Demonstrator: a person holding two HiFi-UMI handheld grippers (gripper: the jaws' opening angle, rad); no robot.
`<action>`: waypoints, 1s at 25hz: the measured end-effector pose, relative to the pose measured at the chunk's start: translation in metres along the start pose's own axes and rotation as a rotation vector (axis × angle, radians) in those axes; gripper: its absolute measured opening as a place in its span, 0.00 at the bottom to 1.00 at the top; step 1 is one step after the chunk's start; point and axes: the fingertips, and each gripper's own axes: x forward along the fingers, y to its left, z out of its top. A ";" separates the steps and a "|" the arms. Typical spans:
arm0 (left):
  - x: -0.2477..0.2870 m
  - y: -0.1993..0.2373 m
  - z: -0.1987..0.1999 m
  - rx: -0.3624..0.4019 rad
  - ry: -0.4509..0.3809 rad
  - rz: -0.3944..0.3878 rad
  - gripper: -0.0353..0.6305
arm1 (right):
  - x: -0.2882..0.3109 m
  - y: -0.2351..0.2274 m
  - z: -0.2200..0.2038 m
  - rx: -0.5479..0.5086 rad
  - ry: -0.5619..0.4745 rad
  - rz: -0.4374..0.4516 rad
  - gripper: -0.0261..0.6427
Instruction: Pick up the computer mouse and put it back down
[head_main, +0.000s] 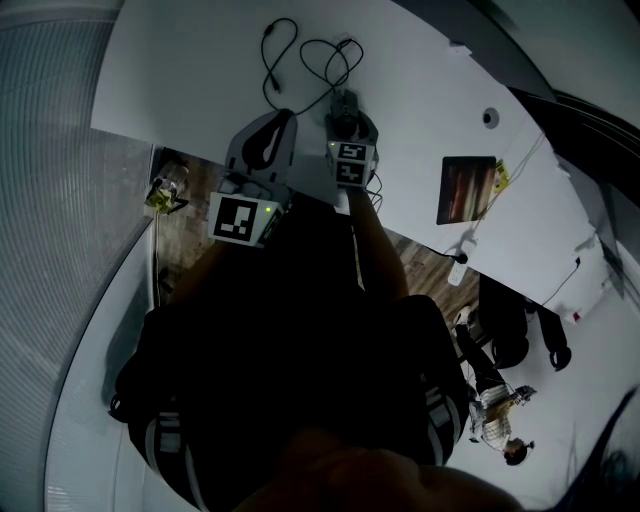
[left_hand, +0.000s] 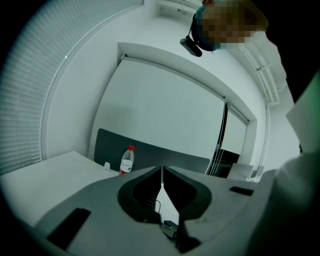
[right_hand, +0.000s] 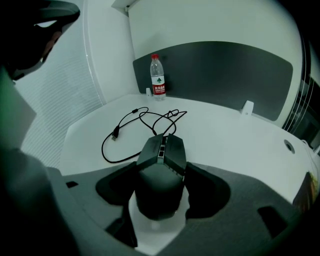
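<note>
A dark angular computer mouse (right_hand: 165, 150) sits between the jaws of my right gripper (right_hand: 161, 167), which is shut on its sides. Its black cable (right_hand: 130, 130) loops away over the white table (right_hand: 235, 135) to a loose USB plug. I cannot tell whether the mouse rests on the table or is lifted. In the head view the mouse (head_main: 343, 101) is at the tip of the right gripper (head_main: 347, 116), with the cable (head_main: 300, 60) beyond it. My left gripper (head_main: 268, 135) is just left of it near the table edge, shut with nothing held, its jaws (left_hand: 161, 175) meeting.
A water bottle (right_hand: 158, 77) with a red cap stands at the table's back against a grey divider panel (right_hand: 225, 70). A dark screen-like slab (head_main: 467, 190) lies to the right, near a round cable hole (head_main: 489, 116). Wooden floor (head_main: 190, 215) shows below the table edge.
</note>
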 end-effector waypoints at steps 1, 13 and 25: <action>0.001 0.001 -0.001 -0.003 0.005 0.000 0.07 | 0.002 0.000 -0.001 0.001 0.003 -0.001 0.47; 0.006 0.009 -0.001 -0.022 0.012 0.015 0.07 | 0.013 -0.002 -0.007 0.007 0.028 -0.006 0.47; 0.012 0.008 0.000 -0.017 0.006 0.010 0.07 | 0.016 -0.004 -0.008 -0.020 0.034 -0.011 0.47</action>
